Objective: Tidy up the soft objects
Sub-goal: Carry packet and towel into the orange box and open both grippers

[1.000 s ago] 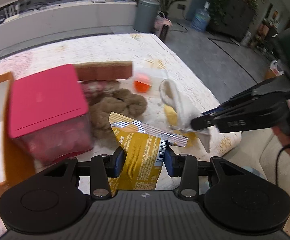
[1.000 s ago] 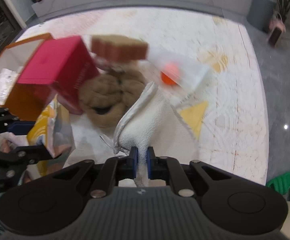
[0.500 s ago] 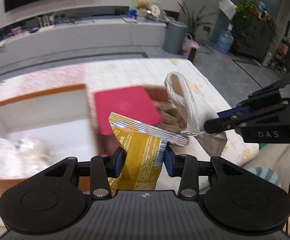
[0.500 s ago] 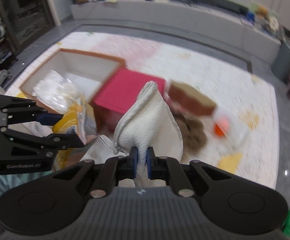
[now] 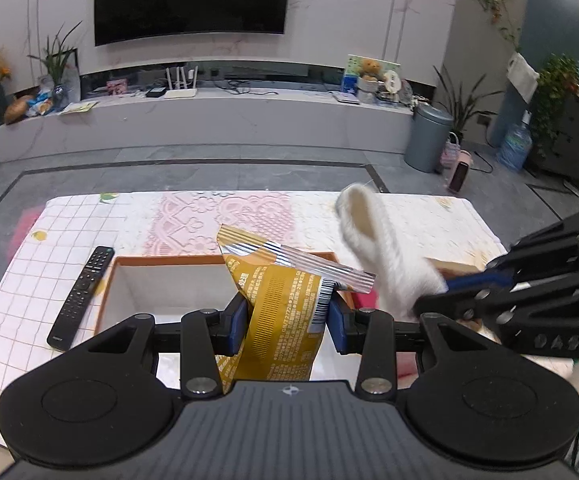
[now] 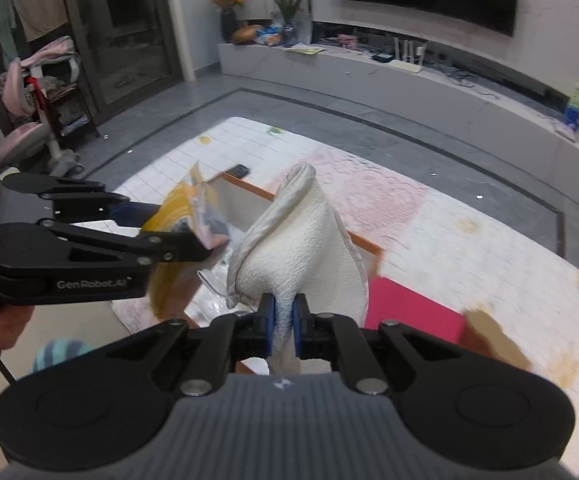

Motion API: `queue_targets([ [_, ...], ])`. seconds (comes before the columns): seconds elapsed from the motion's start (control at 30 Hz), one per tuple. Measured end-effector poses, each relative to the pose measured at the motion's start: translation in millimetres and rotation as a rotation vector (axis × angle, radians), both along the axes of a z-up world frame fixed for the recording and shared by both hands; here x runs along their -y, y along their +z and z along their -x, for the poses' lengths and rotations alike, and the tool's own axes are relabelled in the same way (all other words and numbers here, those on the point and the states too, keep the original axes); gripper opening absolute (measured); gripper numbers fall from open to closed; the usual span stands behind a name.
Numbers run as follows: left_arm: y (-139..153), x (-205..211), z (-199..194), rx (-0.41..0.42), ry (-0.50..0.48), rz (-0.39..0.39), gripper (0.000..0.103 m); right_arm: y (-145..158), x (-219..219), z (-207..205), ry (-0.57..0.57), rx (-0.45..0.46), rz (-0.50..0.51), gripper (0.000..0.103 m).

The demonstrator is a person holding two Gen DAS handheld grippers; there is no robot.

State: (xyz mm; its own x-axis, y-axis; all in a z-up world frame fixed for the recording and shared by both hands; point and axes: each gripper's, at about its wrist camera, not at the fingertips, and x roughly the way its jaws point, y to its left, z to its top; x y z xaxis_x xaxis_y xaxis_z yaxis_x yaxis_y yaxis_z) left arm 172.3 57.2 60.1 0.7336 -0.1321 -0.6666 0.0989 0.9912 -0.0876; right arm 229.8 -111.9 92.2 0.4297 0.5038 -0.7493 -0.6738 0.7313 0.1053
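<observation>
Left hand-held gripper (image 5: 285,320) clamped on yellow snack bag (image 5: 279,312), right hand-held gripper (image 6: 283,330) clamped on white cloth (image 6: 305,248), both above orange-rimmed box (image 5: 161,276), remote control (image 5: 83,294) beside it on table (image 5: 193,216), pink box (image 6: 409,312) and possibly a brown sponge (image 6: 493,336), blurred, just beyond.

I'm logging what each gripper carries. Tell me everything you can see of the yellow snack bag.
The yellow snack bag is crinkled foil-like plastic, mustard yellow with small print and a barcode, its striped silver top edge folded over. It stands roughly upright, pinched at both sides by the left gripper, above the orange-rimmed box. In the right wrist view it looks blurred. Nothing else visibly touches it.
</observation>
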Motion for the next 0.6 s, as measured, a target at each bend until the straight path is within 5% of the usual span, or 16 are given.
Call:
queue_targets([
  [0.33,-65,-40,-42,-0.169,0.005,0.189,0.046,-74,-45,-62,-0.044,-0.213,0.039,0.007],
  [0.6,-114,-41,-72,-0.255,-0.007,0.239,0.045,-125,-58,-82,-0.040,-0.343,0.166,0.007],
])
